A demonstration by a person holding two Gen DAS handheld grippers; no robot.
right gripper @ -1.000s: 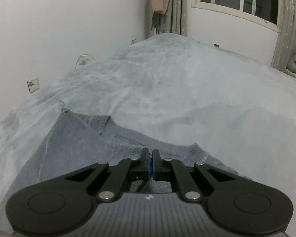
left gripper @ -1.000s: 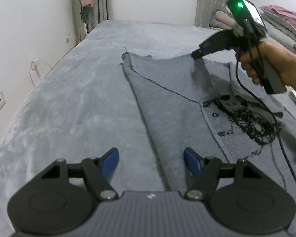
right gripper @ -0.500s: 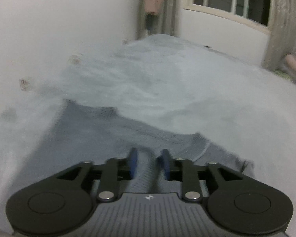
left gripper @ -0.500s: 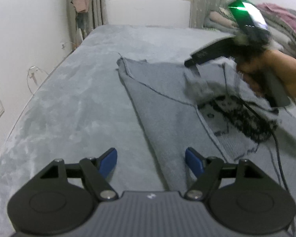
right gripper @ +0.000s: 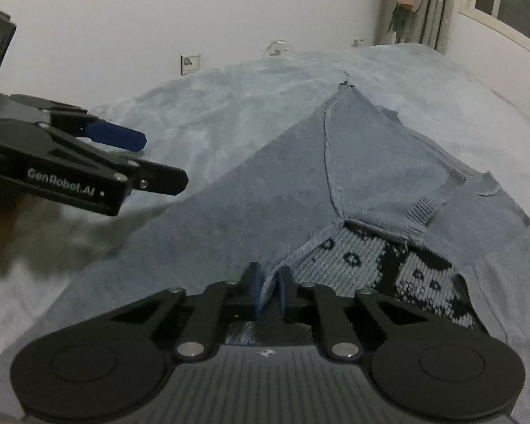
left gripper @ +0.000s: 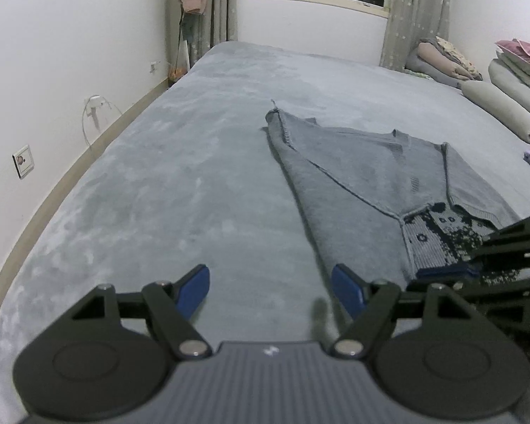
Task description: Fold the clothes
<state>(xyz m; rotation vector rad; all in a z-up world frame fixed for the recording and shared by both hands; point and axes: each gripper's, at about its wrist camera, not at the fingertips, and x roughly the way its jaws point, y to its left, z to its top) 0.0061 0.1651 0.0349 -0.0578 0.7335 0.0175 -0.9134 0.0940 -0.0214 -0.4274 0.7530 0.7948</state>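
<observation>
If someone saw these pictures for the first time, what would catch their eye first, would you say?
Probably the grey sweater spread across the grey bed, its sides folded in over a dark knitted pattern. Next, the right tool, shut on the sweater's near edge, and the left tool, open above bare bedding beside it.

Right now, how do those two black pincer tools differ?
The left gripper stands open over bare bedspread, gripping nothing; the right gripper has just closed, pinching a fold of the grey sweater. Both share black arms and blue pads.
</observation>
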